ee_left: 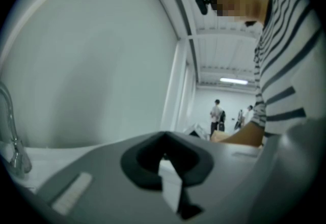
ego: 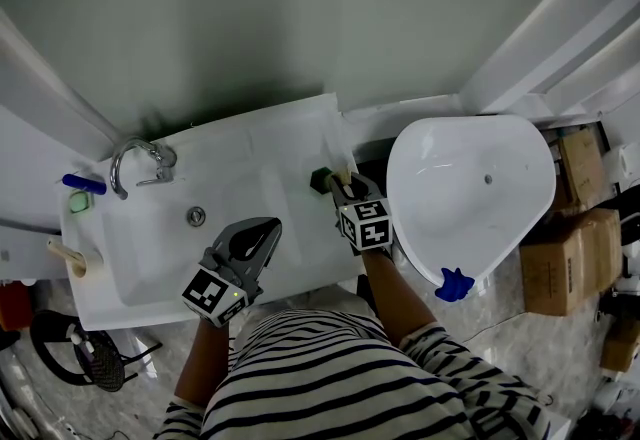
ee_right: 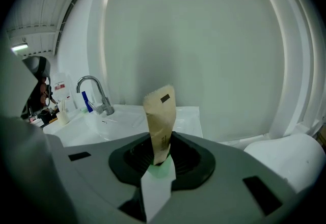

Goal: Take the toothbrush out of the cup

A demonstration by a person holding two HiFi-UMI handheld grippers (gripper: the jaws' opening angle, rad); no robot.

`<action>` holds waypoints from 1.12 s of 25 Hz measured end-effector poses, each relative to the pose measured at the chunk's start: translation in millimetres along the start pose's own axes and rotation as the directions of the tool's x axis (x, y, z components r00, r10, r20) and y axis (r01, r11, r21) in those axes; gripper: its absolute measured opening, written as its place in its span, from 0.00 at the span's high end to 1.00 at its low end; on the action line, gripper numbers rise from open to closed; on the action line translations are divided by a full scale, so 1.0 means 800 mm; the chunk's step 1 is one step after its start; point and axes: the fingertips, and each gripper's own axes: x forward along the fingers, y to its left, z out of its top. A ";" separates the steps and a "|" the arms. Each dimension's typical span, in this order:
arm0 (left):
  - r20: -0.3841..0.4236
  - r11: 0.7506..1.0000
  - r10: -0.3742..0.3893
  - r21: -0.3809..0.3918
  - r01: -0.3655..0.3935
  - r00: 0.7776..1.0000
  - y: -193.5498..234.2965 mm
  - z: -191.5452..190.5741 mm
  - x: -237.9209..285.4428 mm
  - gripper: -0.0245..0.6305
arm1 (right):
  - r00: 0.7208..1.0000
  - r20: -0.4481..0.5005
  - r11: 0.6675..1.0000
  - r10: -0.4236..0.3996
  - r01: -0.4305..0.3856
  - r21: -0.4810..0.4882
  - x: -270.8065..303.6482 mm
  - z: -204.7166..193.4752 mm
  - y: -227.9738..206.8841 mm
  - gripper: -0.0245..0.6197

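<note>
- We have the right gripper (ego: 348, 193) at the right end of the sink counter (ego: 270, 138), tilted downward so that its jaws meet the toothbrush from above and behind.
- The toothbrush (ee_right: 160, 121) is in a tan paper sleeve. It stands upright between those jaws with its top well clear of them, so there is room to lift it straight up.
- The jaws are drawn in narrow around the lower part of the sleeve. They look to be pressing on it, though the contact itself sits low in the right gripper view and is partly masked.
- In the head view the dark green cup (ego: 321, 179) is just beyond the jaw tips at the counter's edge. We judge that the toothbrush's foot is inside it and the lift has not yet begun.
- Our left gripper (ego: 252, 240) hangs over the front of the basin (ego: 150, 238), well apart from the cup, its jaws fully together on nothing. It is parked there so it stays out of the way, since the pull needs only one hand.
- The faucet (ego: 135, 163) stands far to the left, clear of the lifting path.
</note>
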 end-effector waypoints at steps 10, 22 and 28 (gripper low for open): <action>0.025 1.000 0.004 -0.003 -0.004 1.000 0.003 0.004 -0.005 0.95 | 0.999 0.044 1.000 -0.001 0.002 -0.020 -0.010 0.018 0.005 0.90; 0.049 1.000 -0.005 0.003 0.005 0.999 0.004 0.014 -0.013 0.95 | 0.992 0.127 0.996 -0.014 0.024 -0.083 -0.054 0.068 0.018 0.91; 0.068 1.000 -0.010 0.001 0.010 0.998 0.007 0.018 -0.022 0.95 | 0.982 0.186 0.991 -0.007 0.031 -0.128 -0.082 0.101 0.038 0.91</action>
